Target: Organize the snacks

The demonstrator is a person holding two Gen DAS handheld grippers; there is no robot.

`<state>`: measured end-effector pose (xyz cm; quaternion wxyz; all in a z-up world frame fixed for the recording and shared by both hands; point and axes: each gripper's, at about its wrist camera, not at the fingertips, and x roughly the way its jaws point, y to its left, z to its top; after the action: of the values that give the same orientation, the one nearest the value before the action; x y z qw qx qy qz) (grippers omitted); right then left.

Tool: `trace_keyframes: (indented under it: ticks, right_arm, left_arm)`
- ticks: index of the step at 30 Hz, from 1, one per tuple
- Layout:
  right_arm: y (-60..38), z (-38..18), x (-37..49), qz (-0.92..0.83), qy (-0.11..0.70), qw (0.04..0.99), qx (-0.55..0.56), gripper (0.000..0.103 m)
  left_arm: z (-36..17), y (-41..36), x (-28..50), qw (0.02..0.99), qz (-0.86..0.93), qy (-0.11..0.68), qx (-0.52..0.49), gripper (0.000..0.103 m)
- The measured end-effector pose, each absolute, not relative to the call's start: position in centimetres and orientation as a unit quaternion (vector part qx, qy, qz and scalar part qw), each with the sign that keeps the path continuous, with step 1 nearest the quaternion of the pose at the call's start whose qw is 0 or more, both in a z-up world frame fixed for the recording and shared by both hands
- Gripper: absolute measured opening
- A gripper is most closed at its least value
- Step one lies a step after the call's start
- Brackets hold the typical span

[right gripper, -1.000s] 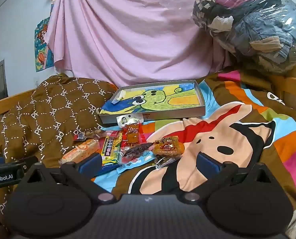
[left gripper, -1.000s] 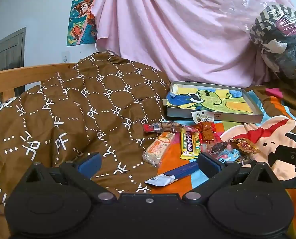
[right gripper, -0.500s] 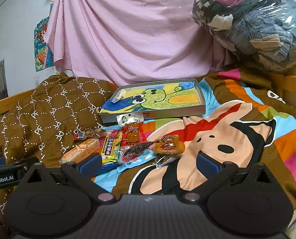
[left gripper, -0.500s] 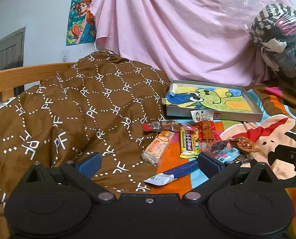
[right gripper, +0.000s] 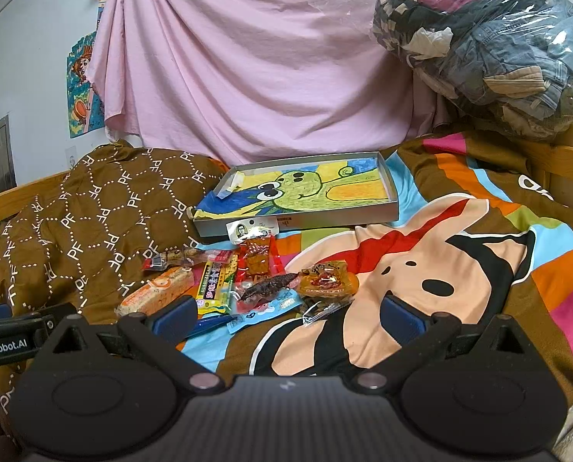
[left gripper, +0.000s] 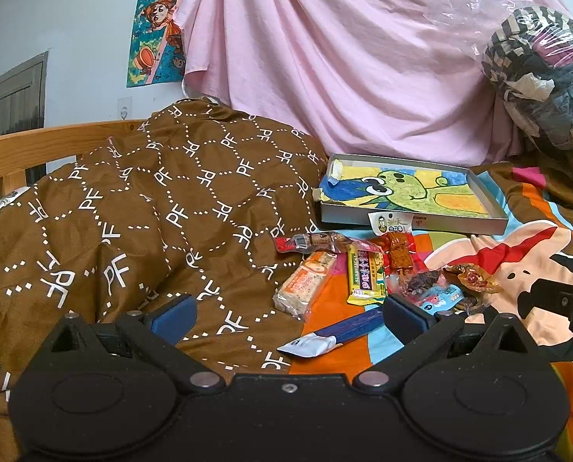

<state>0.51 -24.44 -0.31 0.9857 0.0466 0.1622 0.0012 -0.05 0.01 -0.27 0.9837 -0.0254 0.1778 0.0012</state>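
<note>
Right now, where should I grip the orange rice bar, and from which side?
Grip the orange rice bar across its narrow middle, coming from above with the open left gripper. It lies flat and long on the blanket, its sides free.

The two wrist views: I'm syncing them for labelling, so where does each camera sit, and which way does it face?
Left wrist: behind the open left claw, facing the brown quilt and snack pile; right claw at right edge.
Right wrist: behind the open right claw, facing the cartoon blanket; left claw at left edge.
Shared: the tray, the yellow snack pack, the pink sheet.
</note>
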Motion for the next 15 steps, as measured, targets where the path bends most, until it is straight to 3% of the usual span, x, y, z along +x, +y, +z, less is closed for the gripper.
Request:
trace_keyframes:
  ticks: [15]
  right_arm:
    - [-24.48,-0.28,0.51,0.001,0.163,0.986,0.047,0.103]
  left_arm:
    - [-0.39,-0.07,-0.02,0.984,0.001,0.178,-0.025,0.102]
